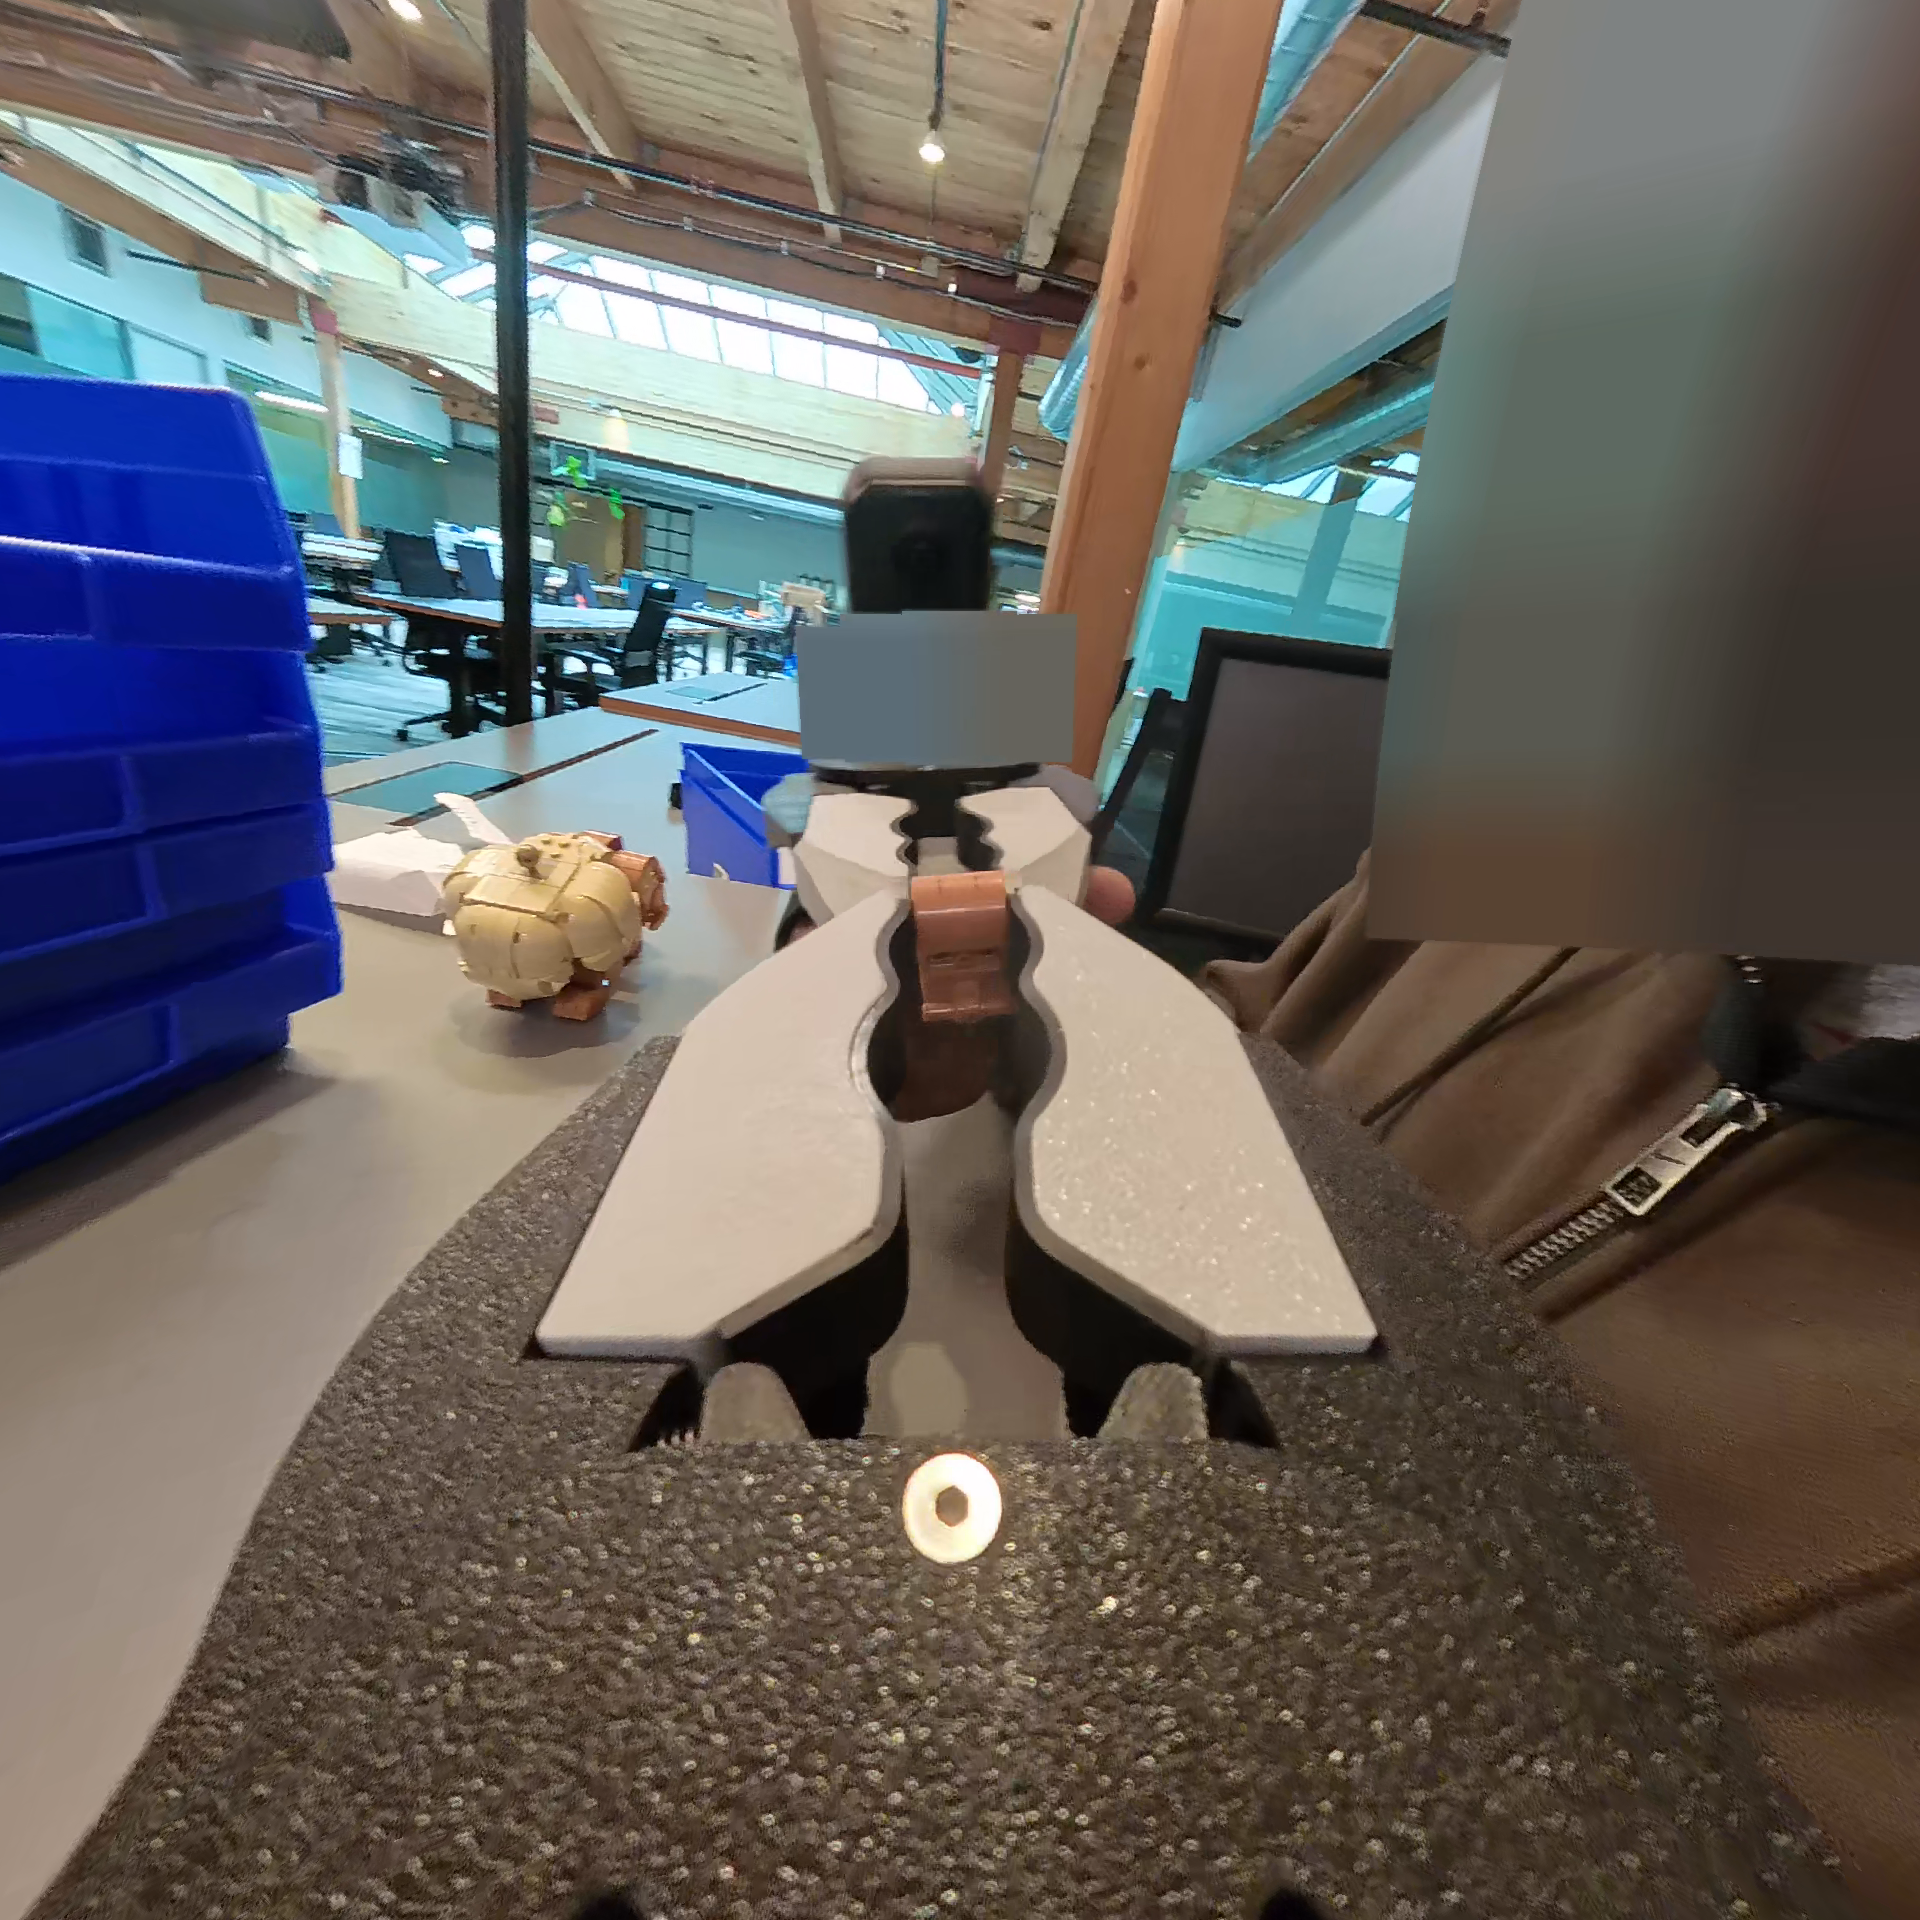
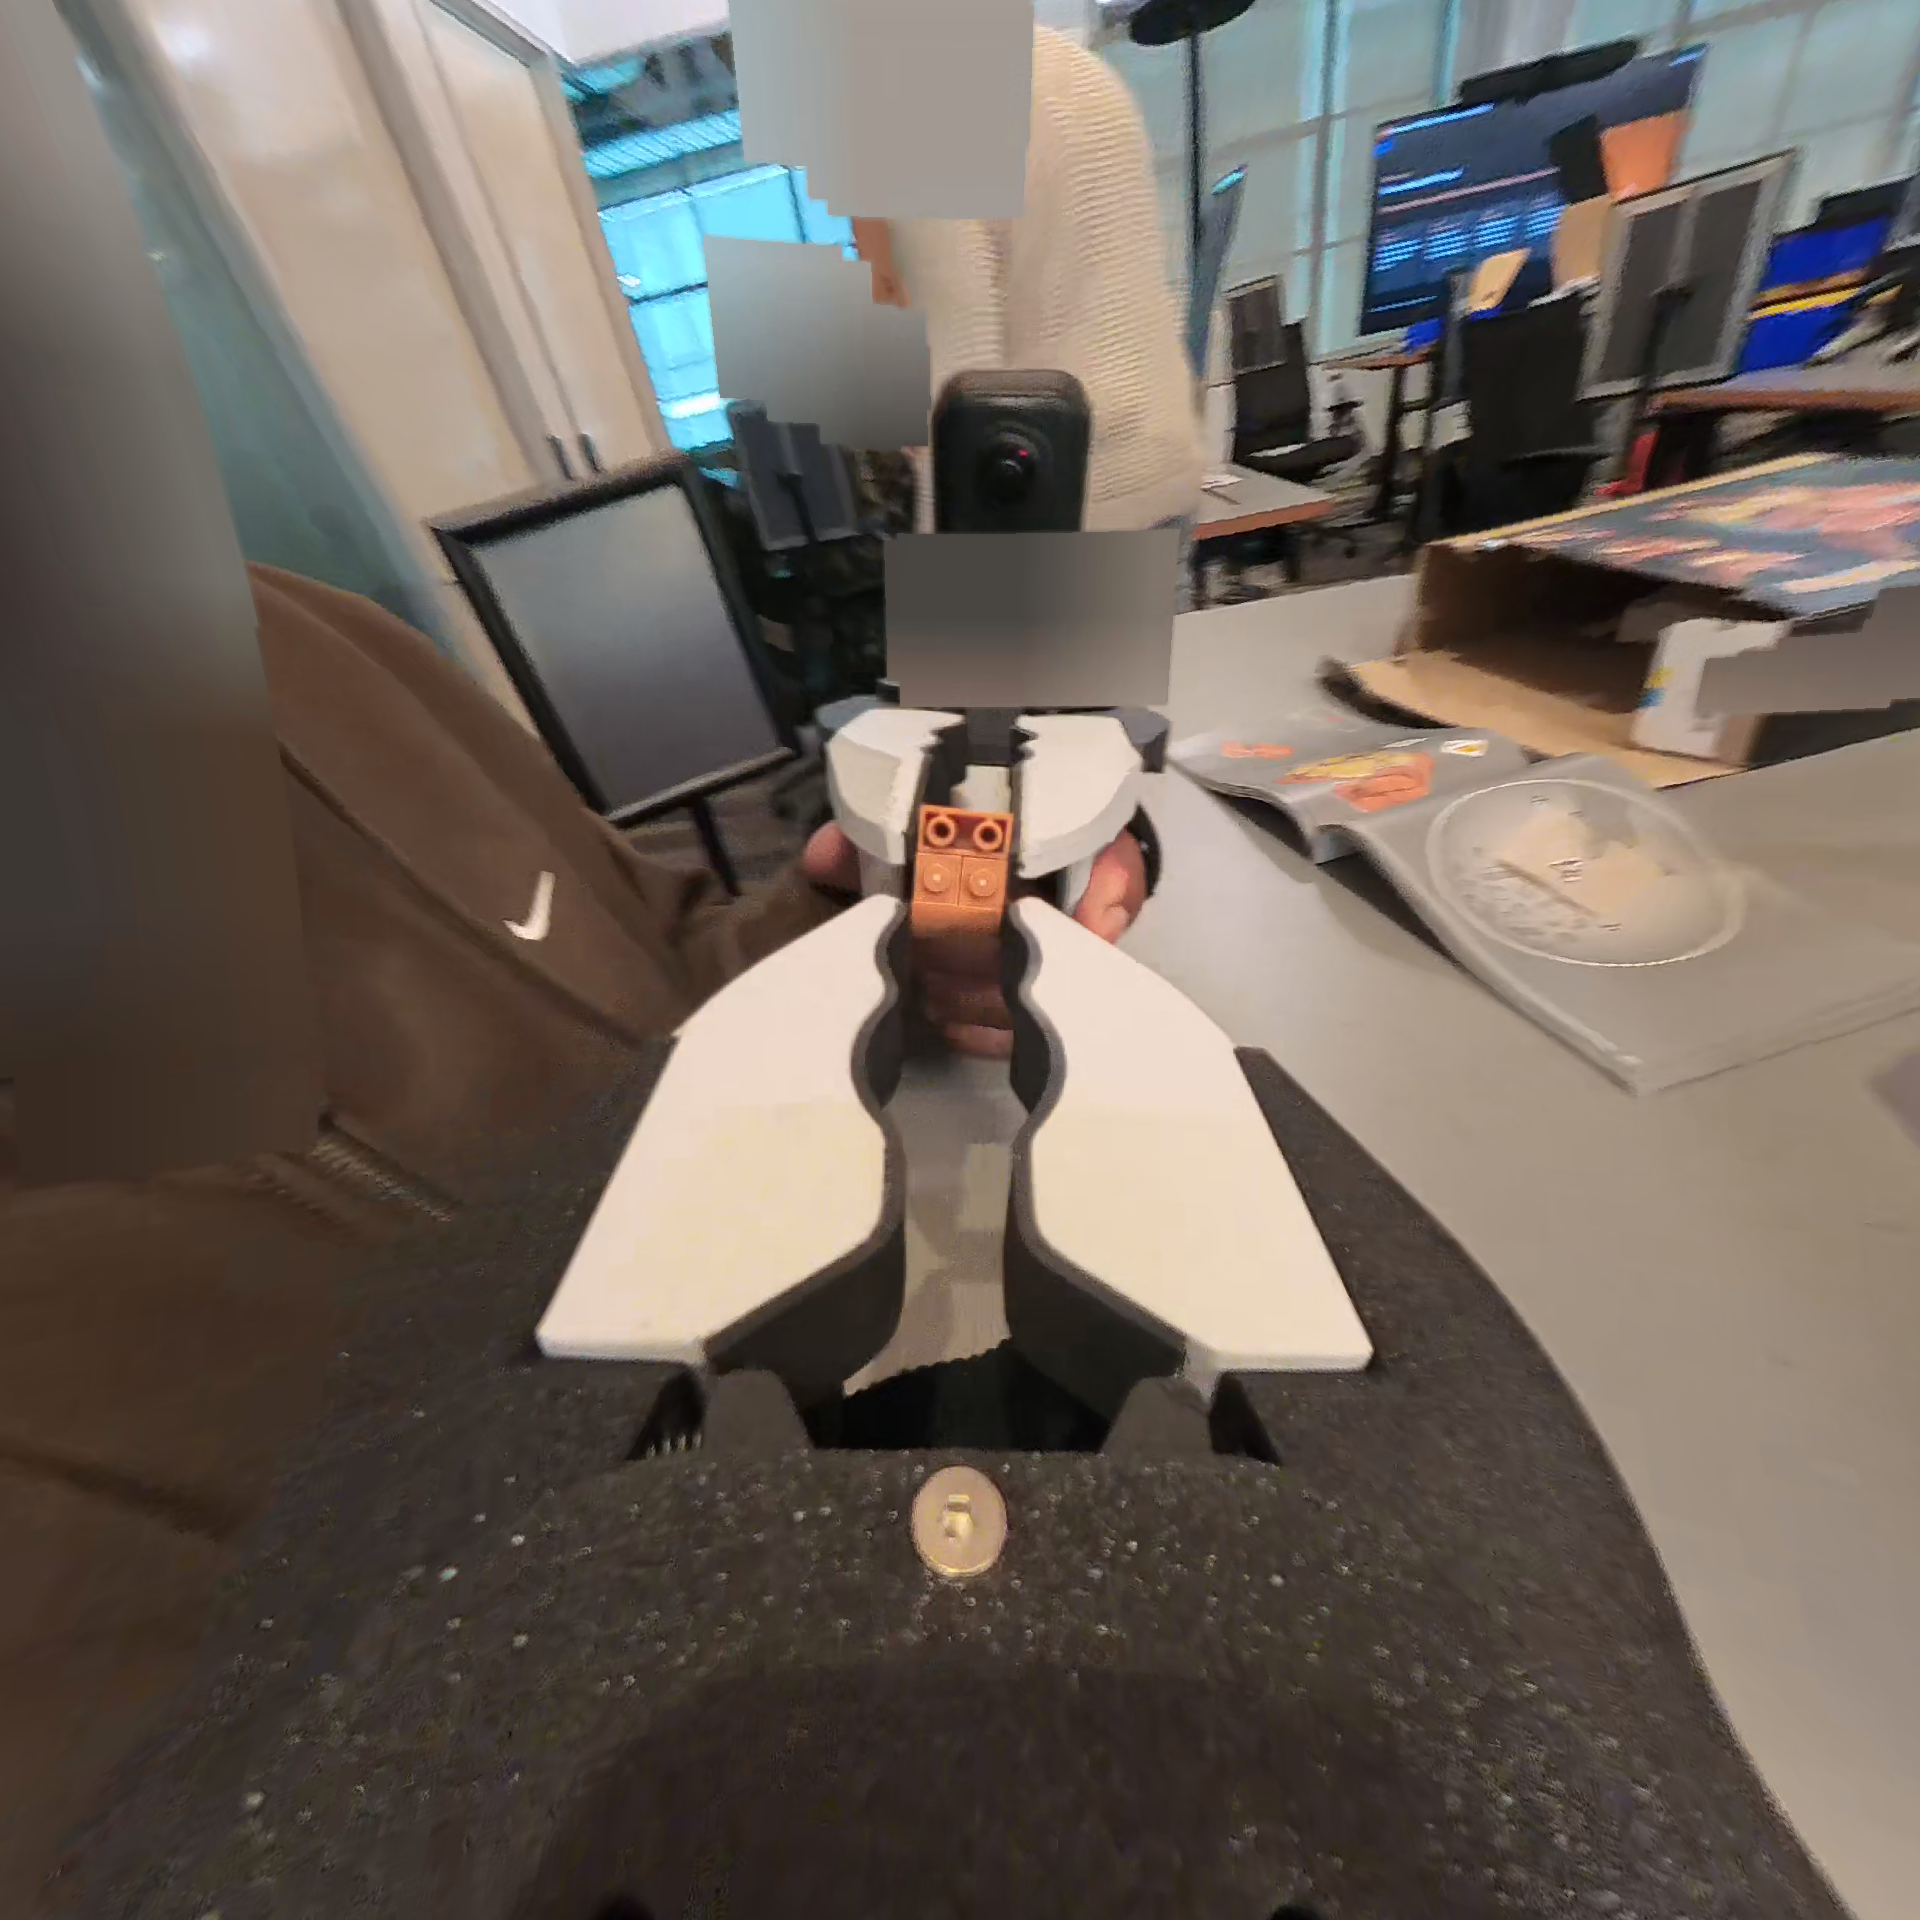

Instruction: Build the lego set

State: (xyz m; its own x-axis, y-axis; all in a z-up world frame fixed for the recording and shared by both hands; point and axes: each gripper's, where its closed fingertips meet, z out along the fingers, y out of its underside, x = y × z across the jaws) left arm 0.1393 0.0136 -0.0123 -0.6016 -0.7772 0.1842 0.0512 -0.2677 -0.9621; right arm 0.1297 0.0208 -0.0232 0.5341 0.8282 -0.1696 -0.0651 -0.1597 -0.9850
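Note:
My left gripper point(image 1: 958, 920) is shut on a small brown lego piece point(image 1: 956, 951), held in the air in front of a person's chest. My right gripper point(image 2: 958, 914) faces it tip to tip and is shut on the same small brown lego assembly point(image 2: 961, 868), which shows two studded parts joined end to end. Each gripper also shows in the other's view: the right gripper point(image 1: 940, 842) in the left wrist view and the left gripper point(image 2: 977, 774) in the right wrist view. A tan, partly built lego animal point(image 1: 551, 920) with brown feet stands on the grey table point(image 1: 312, 1143), left of the grippers.
Stacked blue bins point(image 1: 145, 748) stand at the table's left edge, and a smaller blue bin point(image 1: 727, 821) sits farther back. An open instruction booklet point(image 2: 1538, 883) and a cardboard box point(image 2: 1600, 623) lie on the right. A person's brown jacket point(image 1: 1558, 1143) is close by. My two grippers' fingertips are within a few centimetres of each other.

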